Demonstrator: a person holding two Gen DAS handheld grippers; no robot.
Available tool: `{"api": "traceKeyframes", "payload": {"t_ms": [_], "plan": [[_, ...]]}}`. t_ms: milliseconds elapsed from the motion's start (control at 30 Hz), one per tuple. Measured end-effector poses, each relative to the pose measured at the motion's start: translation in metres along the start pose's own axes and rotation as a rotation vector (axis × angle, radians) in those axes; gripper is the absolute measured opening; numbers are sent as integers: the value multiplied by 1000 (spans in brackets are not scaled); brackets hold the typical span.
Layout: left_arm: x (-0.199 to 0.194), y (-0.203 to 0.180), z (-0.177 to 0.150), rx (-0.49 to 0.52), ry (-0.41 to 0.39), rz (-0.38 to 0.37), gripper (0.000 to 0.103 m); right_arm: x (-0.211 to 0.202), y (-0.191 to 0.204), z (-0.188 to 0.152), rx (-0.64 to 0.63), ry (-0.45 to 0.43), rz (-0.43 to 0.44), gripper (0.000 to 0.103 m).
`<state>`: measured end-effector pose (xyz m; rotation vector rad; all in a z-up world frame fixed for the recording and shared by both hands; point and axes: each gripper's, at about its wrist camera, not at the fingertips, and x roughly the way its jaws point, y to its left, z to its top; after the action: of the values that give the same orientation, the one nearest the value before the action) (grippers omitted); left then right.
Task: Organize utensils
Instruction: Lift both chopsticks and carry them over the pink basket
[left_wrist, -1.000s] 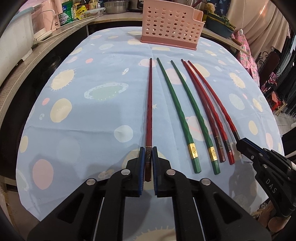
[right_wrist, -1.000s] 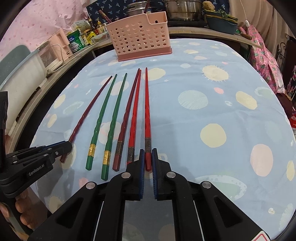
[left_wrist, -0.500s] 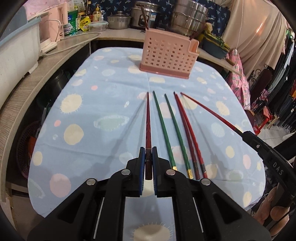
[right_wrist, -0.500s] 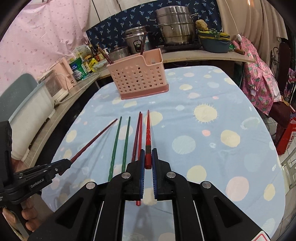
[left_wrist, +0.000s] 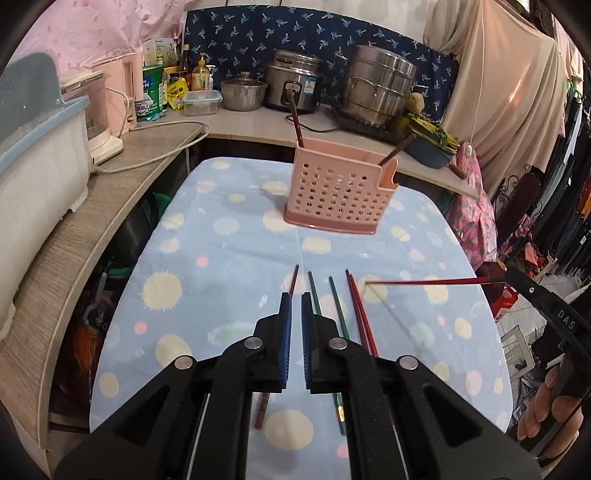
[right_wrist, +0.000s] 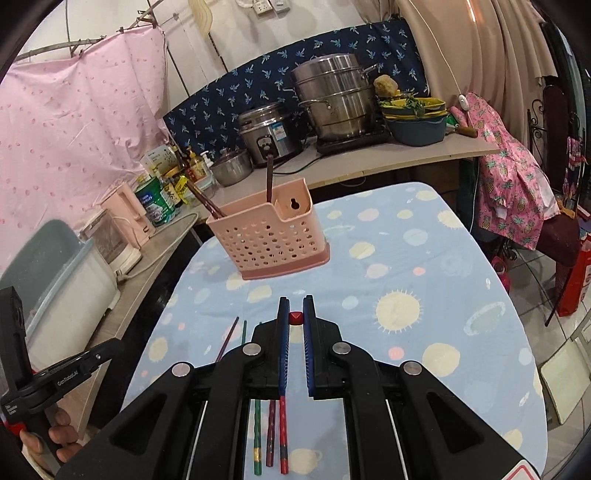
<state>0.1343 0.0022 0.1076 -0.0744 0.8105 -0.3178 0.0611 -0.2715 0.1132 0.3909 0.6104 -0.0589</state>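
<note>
The left gripper (left_wrist: 295, 300) is held with its jaws a narrow slit apart, and nothing is gripped between them; bare cloth is seen through the gap. The right gripper (right_wrist: 294, 308) is closed on a red chopstick (left_wrist: 432, 282), which is held clear of the table and pointed level across it. The table is covered by a pale blue cloth (left_wrist: 221, 258) printed with suns and dots, and it is bordered by a counter crowded with a rice cooker (left_wrist: 293, 86) and a steel steamer pot (left_wrist: 380, 90). A dark red chopstick (left_wrist: 293, 280) is left lying on the cloth under the left gripper, with two green chopsticks (left_wrist: 314, 291) and two red ones (left_wrist: 356, 299) beside it. A pink perforated holder (left_wrist: 338, 199) is set upright at the far end of the table, well apart from them
</note>
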Motion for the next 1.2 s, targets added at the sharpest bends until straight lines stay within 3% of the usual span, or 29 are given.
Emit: {"api": "traceKeyframes", "payload": {"t_ms": [133,200,233,567,933,1000,1200], "plan": [[7,4,-5,8,22,-10,8,-3,3,9,-12,-28,-5,7],[17,10,-17,5,57,-2,35,-5,4,8,-18,-32,-7,7],[21,13,-23,-1,67,-1,36,-5,5,7,-16,-30,-6,7],[74,33,-103,-26,274,23,34,-17,6,-7,2,-23,-10,7],[86,34,-116,-22,300,34,20,-19,8,-11,4,-17,-13,7],[86,34,-117,-20,301,31,10,-19,9,-13,4,-16,-13,7],[83,29,-118,-5,304,16,7,-20,9,-16,3,-13,-14,7]]}}
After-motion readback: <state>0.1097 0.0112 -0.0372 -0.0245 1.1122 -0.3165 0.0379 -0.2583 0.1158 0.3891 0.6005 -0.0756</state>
